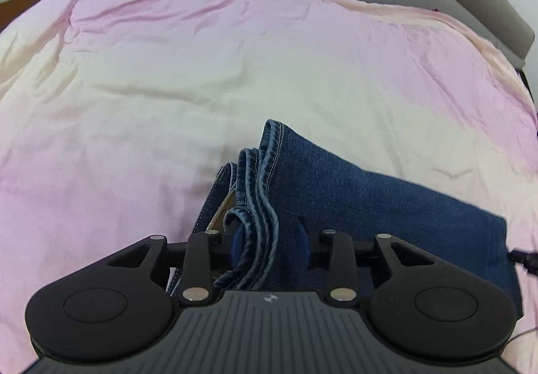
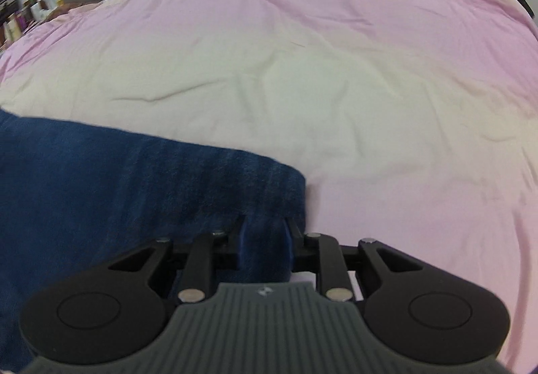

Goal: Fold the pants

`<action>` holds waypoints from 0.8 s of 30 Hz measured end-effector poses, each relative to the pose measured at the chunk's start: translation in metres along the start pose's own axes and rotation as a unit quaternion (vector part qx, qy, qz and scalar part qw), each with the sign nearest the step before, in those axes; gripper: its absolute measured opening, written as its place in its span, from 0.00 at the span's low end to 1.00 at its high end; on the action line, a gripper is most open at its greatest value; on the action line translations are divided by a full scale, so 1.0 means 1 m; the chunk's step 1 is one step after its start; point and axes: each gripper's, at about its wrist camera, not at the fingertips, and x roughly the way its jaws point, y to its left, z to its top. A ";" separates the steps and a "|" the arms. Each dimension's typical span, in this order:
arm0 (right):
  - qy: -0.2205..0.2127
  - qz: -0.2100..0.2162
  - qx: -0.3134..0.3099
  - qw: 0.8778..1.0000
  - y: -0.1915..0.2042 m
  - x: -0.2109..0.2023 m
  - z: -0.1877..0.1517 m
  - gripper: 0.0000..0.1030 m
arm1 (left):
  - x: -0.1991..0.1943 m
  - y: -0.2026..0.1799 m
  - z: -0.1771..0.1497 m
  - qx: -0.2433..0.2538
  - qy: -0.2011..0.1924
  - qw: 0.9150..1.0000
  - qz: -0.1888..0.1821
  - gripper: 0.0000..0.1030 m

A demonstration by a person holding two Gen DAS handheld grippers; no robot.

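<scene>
Both grippers point steeply downward. Left gripper (image 1: 269,244): fingers spread around stacked hems of the jeans (image 1: 353,192). Right gripper (image 2: 264,244): fingers pinch the jeans' folded edge at 6 o'clock on the bedsheet (image 2: 336,71).

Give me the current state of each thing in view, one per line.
jeans: folded, lying on the bed, stacked hems at the left end.
left gripper: jaws apart around the hems, pads not pressing.
right gripper: closed on the jeans' folded end.
bedcover: spread out, lightly wrinkled.
</scene>
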 end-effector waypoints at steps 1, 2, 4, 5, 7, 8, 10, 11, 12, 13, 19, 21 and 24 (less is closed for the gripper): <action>0.004 0.004 -0.008 1.000 0.006 -0.005 -0.004 0.18 | 0.001 0.004 0.004 -0.020 -0.005 1.000 -0.008 0.42; 0.007 0.001 -0.017 1.000 0.011 -0.009 -0.008 0.18 | 0.004 0.007 0.009 -0.039 -0.005 0.999 -0.015 0.43; -0.001 -0.007 -0.033 0.999 0.018 -0.015 -0.015 0.18 | 0.014 0.011 0.017 -0.068 0.003 0.997 -0.028 0.43; -0.005 -0.010 -0.038 0.999 0.020 -0.016 -0.016 0.18 | 0.020 0.011 0.020 -0.074 0.004 0.997 -0.028 0.43; -0.004 -0.012 -0.044 0.999 0.017 -0.011 -0.018 0.18 | 0.029 0.009 0.025 -0.079 0.000 0.997 -0.026 0.43; -0.002 -0.011 -0.040 0.999 0.017 -0.010 -0.019 0.19 | 0.030 0.008 0.025 -0.081 -0.008 0.996 -0.023 0.38; 0.001 -0.010 -0.035 0.999 0.016 -0.006 -0.017 0.19 | 0.028 0.003 0.023 -0.068 -0.024 0.997 -0.004 0.19; 0.002 -0.010 -0.036 0.999 0.016 -0.005 -0.015 0.19 | 0.022 -0.002 0.022 -0.042 -0.034 0.999 0.007 0.12; 0.003 -0.011 -0.038 0.999 0.017 -0.004 -0.015 0.19 | 0.014 -0.009 0.020 -0.006 -0.045 0.999 0.017 0.11; 0.004 -0.011 -0.040 0.999 0.017 -0.003 -0.016 0.19 | 0.006 -0.021 0.018 0.046 -0.056 0.997 0.035 0.11; 0.010 -0.008 -0.043 0.999 0.015 0.006 -0.019 0.21 | 0.027 -0.064 -0.004 0.224 -0.032 0.963 0.148 0.14; 0.013 -0.008 -0.034 0.999 0.013 0.008 -0.023 0.21 | 0.039 -0.067 -0.007 0.233 -0.029 0.957 0.169 0.19; 0.023 -0.019 -0.029 0.999 0.007 0.004 -0.031 0.22 | 0.042 -0.074 -0.013 0.272 -0.028 0.943 0.190 0.20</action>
